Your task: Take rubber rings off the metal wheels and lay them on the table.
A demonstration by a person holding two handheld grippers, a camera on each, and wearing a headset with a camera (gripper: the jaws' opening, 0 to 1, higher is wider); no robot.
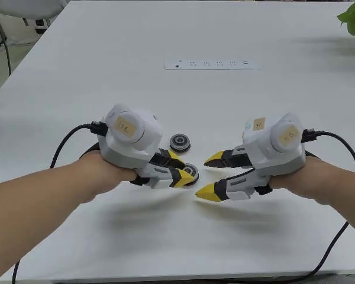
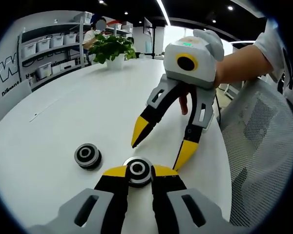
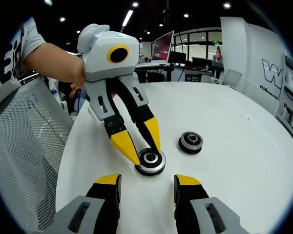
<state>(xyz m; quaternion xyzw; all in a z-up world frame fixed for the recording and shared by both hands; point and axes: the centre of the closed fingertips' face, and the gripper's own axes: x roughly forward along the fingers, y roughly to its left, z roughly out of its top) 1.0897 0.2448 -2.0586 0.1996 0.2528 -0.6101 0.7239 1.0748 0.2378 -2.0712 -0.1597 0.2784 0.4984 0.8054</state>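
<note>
"Wheel (image 3: 150, 162) first: where does it sit?"

"Flat on the white table (image 1: 165, 35), close in front of the person. The left claw (image 3: 144, 148) has its two yellow tips against opposite sides of it, closed on it as far as I can tell. The black rubber ring (image 3: 159, 161) is on the wheel, not yet taken off."

"Which way does it point?"

"Its hub faces straight up, so the ring lies level with the tabletop. It is round, so it has no long axis to line up with."

"And the other claw?"

"The right claw (image 1: 208, 176) is wide open and holds nothing. In its own view the wheel lies straight ahead, between the lines of its two jaws, near but not touching. The two claws face each other tip to tip across the wheel."

"So what does the next move turn on?"

"My guess is that the right claw must go forward and down to catch the ring's outer edge while the left claw keeps the wheel from sliding. The right claw is the free one."

"Anything else nearby?"

"A second wheel (image 1: 180, 142) lies flat just beyond, apart from both claws, and it looks to have its ring on too."
</note>
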